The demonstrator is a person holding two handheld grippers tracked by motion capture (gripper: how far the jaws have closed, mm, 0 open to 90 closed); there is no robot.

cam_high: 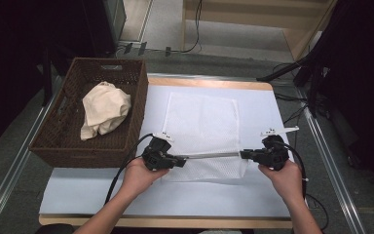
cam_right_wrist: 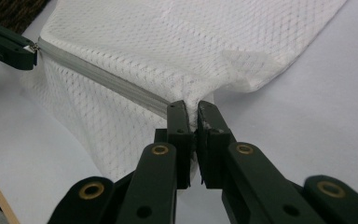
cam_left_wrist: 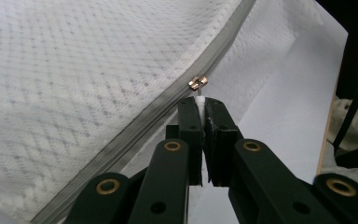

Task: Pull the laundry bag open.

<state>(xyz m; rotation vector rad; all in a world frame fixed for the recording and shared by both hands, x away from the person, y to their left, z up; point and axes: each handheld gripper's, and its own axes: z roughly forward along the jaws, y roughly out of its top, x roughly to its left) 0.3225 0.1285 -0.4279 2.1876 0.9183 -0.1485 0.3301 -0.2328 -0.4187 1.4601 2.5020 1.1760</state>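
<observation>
1. White sheeting covers the table (cam_high: 78, 195), with grey floor and cables in the upper part of the high view; at left-centre of the frame a wicker basket (cam_high: 73, 146) holds a crumpled cream cloth (cam_high: 104, 109). If I swing the left hand wide, I judge its cable could snag the basket's near rim.

2. At lower centre-left my left gripper (cam_high: 177, 160) is pressed together on the white pull tab (cam_left_wrist: 199, 103) of the zip slider (cam_left_wrist: 198, 82). That tab is small, so a sideways tug could slip it out of the pads.

3. Across the frame's middle lies the white mesh laundry bag (cam_high: 202, 122), its grey zipper (cam_high: 209, 155) stretched taut between both hands and lifted off the sheet. Too much tension could jam the slider or bunch mesh into the teeth.

4. At lower centre-right my right gripper (cam_high: 246, 154) pinches the bag's corner at the zipper's end (cam_right_wrist: 192, 109). The hold is on thin fabric; if it gives, I expect the bag to slide toward the left hand.
</observation>
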